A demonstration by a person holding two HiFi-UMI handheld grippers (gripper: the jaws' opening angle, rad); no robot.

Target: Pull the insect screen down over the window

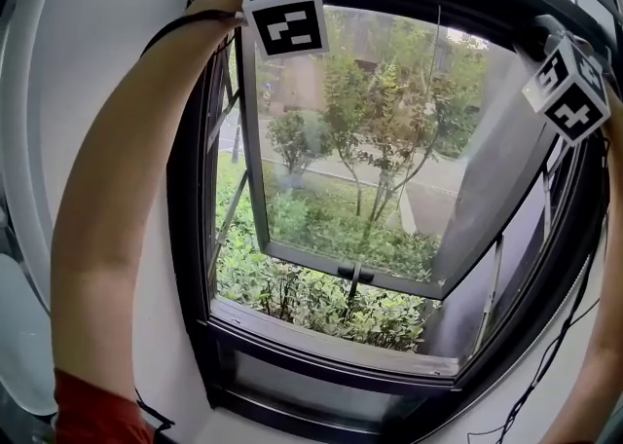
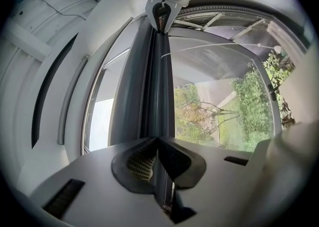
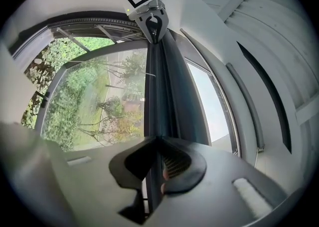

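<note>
The head view shows only cubes (image 1: 284, 6) at the window (image 1: 190, 238) top. The gripper views show the left hand-held gripper (image 2: 158, 145) and right hand-held gripper (image 3: 155, 145) pinching the screen bar (image 2: 160, 81).

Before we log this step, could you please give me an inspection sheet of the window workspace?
Surface: sill, nothing seen on it.
Job's things: screen bar up at the top of the window frame; screen not yet down; sash swung outward.
Clutter: nothing seen.
Grippers: left gripper and right gripper both shut on the screen bar, apart along it.
Cables: black cable along the left arm; another hanging at the right.
Surroundings: shrubs outside; white wall.
</note>
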